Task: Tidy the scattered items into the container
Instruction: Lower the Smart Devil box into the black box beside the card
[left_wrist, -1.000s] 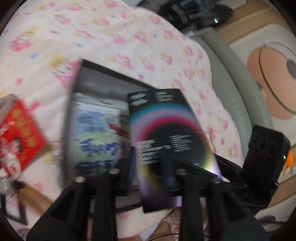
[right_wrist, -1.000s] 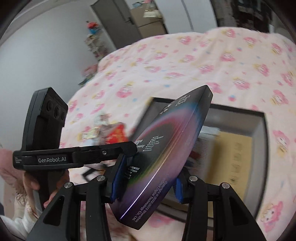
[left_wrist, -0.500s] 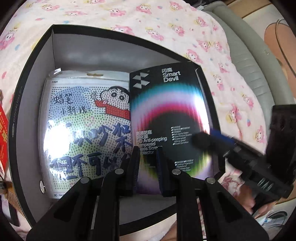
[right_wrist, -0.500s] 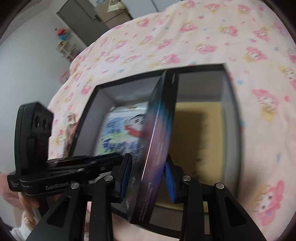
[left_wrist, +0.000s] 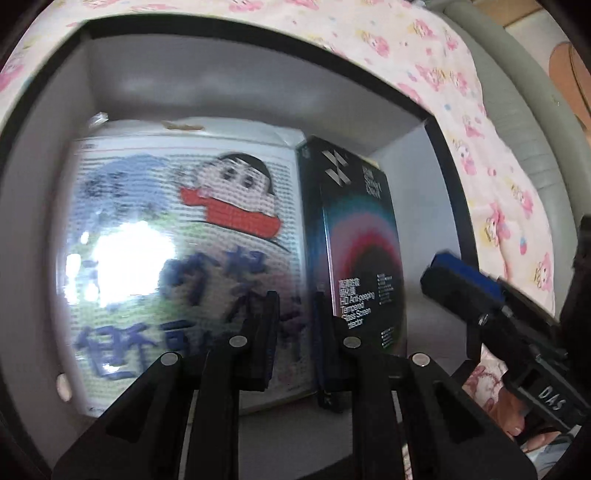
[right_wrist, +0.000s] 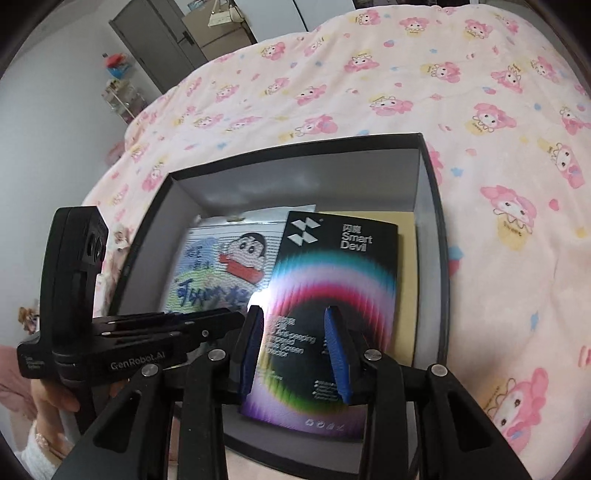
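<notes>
We judge the placing step all but done. The Smart Devil screen protector box (right_wrist: 332, 295) lies face up inside the black storage box (right_wrist: 432, 221), in the lower centre of the right wrist view. It sits beside the cartoon craft packet (right_wrist: 221, 266) and over a tan card (right_wrist: 406, 277), so the flat items pack side by side on the grey floor.

The right gripper (right_wrist: 293, 310) hangs above the box's lower half with its blue pads spread. The printed face shows between them and neither pad touches it, which fits a let-go with the box lying on the bottom.

The left gripper (left_wrist: 294, 299) comes in from the left of that frame, with its jaws drawn almost together at the box's left edge. In its own view the dark side wall of the box stands right against the inner face of the right-hand finger. We cannot tell whether that edge is nipped between the pads or only alongside them. We think the left gripper is there to steady that edge and line it up against the packet.

The box itself is a slim black carton with a white chequered logo and the brand name in its upper part. Below that are a rainbow ring and small white print reading "Anti-peeping Tempered Glass Screen". It looks stiff and light. Glare flares on its left edge.

The container rests on a pink cartoon bedspread (right_wrist: 369, 92).
</notes>
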